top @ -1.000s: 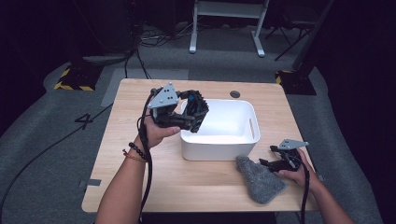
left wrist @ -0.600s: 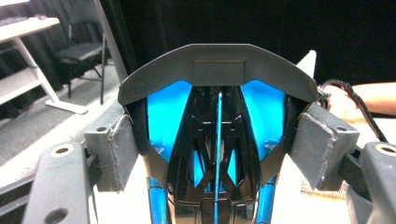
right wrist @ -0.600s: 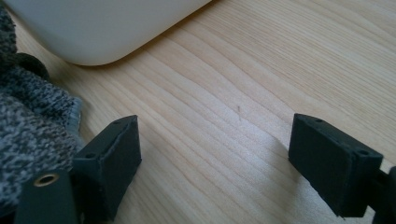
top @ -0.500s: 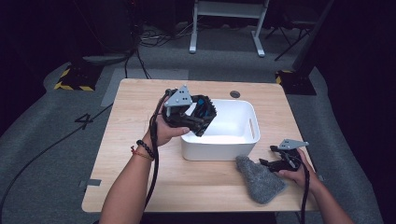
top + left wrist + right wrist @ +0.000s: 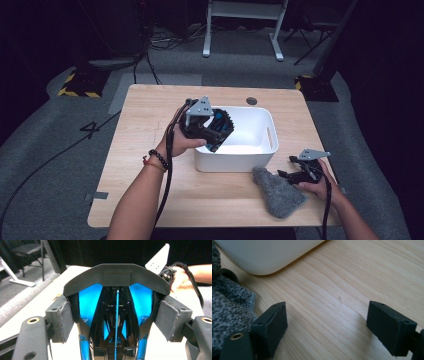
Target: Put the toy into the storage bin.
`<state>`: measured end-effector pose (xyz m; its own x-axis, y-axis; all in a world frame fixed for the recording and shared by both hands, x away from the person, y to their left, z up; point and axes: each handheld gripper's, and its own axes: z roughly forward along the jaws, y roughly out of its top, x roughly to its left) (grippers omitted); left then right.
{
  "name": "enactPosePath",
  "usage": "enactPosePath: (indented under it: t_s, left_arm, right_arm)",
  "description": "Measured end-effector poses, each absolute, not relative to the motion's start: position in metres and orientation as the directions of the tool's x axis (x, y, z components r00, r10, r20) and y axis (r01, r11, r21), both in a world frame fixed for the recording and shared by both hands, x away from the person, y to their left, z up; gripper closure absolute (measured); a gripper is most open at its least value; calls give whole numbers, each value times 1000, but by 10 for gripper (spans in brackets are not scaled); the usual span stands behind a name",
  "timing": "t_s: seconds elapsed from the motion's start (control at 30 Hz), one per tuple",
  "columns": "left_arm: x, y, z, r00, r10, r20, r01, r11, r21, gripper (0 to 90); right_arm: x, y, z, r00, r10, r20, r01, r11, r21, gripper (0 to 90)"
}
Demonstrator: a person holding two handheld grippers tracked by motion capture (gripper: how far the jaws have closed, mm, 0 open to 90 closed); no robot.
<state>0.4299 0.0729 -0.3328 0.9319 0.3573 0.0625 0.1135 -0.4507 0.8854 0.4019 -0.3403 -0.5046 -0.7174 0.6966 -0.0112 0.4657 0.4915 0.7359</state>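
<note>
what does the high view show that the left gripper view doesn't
High view alone: the white bin on the wooden table, the grey knit cloth in front of it, and the left gripper carrying its load over the bin.

Left gripper view alone: the two pads pressed against the sides of the black and blue object, seen close up.

Both: that object, and the right gripper in the person's other hand, its jaws open in the right gripper view.

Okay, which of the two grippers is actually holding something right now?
The left gripper, over the white bin, clamps a black and blue object. The right gripper stands open on the table beside the grey cloth.
</note>
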Motion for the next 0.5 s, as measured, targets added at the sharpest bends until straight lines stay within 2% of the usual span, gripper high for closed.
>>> enactPosePath:
  t_s: [0.5]
  left_arm:
    - [438,57,-345,942,327,69,139,-570,810,250]
  right_arm:
    - [402,-340,-505,-717,696,-11,466,492,736,170]
